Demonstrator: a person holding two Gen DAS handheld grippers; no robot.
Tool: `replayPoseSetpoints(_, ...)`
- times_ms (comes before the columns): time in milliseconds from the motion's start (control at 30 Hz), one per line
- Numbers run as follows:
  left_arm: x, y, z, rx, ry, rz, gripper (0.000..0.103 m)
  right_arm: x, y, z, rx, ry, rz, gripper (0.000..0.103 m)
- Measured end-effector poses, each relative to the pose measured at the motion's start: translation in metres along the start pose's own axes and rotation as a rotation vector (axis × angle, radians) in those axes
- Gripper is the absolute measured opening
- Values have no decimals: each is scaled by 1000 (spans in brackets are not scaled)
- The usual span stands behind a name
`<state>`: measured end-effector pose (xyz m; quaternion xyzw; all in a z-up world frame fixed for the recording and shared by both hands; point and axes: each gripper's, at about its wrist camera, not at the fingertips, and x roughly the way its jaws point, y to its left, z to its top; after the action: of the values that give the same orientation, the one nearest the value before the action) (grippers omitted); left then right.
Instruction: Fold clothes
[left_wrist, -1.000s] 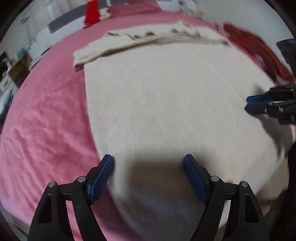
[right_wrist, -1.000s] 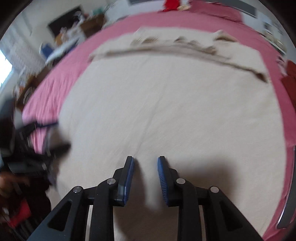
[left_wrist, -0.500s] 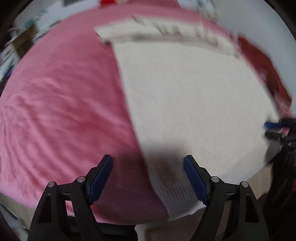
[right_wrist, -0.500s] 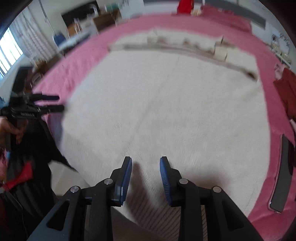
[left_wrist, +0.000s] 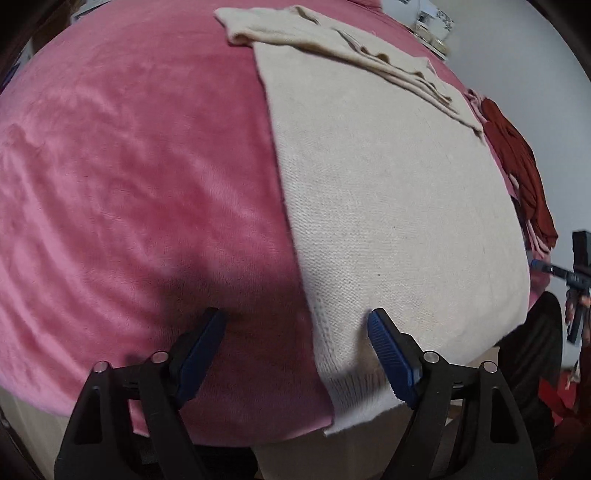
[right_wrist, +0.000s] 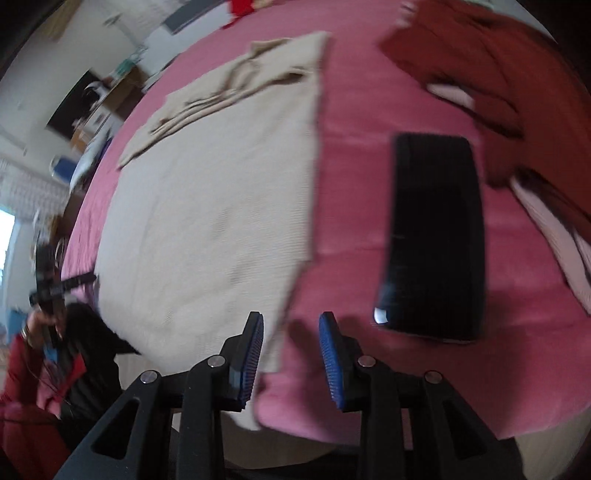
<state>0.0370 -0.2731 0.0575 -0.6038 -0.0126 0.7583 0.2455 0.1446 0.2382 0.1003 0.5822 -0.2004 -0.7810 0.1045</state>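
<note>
A cream knit sweater (left_wrist: 388, 192) lies flat on the pink blanket (left_wrist: 129, 177), its sleeves folded across the far end and its ribbed hem hanging over the near edge. My left gripper (left_wrist: 297, 354) stands open, straddling the sweater's left hem corner with nothing between its fingers. In the right wrist view the same sweater (right_wrist: 214, 206) fills the left half. My right gripper (right_wrist: 291, 354) is open at the sweater's right hem corner, its left pad over the cloth and its right pad over the pink blanket (right_wrist: 354, 155).
A black phone (right_wrist: 434, 236) lies on the blanket just right of my right gripper. A dark red garment (right_wrist: 491, 74) is heaped beyond it, also seen as the red garment (left_wrist: 517, 162). A person's red sleeve (right_wrist: 22, 373) shows at the left edge.
Both grippers have drawn back to the near edge and spread apart: the left slid to the sweater's left hem corner, the right swung to its right hem corner, bringing the phone into view.
</note>
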Motion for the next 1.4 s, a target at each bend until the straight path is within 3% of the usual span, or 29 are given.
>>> replayPoseSetpoints(133,2,-1,0,12,-1,-42,89,17,-20,2,95,38,109,31)
replayPoseSetpoints(400,2,11,3,-50,-23,-245,89,41,-24,0,178,87,293,31)
replayPoseSetpoints(600,6,3,-1,14,46,-287,89,59,-10,-5,147,139,312,31)
replayPoseSetpoints(667,6,-3,-3,55,62,-267,89,62,-8,0,144,146,317,31)
replayPoseSetpoints(767,5,-5,-2,65,42,-235,89,63,-14,9,163,151,335,31)
replayPoseSetpoints(933,9,-3,0,3,-36,-338,88,68,-9,15,153,169,350,31)
replayPoseSetpoints(967,9,-2,0,4,-40,-327,86,69,-7,15,147,170,343,31)
replayPoseSetpoints(1000,8,2,-1,-7,-43,-307,76,69,-5,15,144,171,335,31)
replayPoseSetpoints(1033,6,7,-1,-27,-47,-285,57,70,-3,14,143,170,330,31)
replayPoseSetpoints(1100,4,18,-2,-72,-50,-256,39,69,0,15,144,168,323,31)
replayPoseSetpoints(1133,5,21,-1,-95,-47,-267,39,68,1,14,144,168,320,31)
replayPoseSetpoints(1267,7,16,2,-88,-36,-256,43,69,8,15,132,166,296,32)
replayPoseSetpoints(1333,11,2,2,-54,-40,-271,68,69,9,15,126,163,288,32)
replayPoseSetpoints(1400,15,-8,2,-15,-34,-295,81,69,10,15,124,160,280,33)
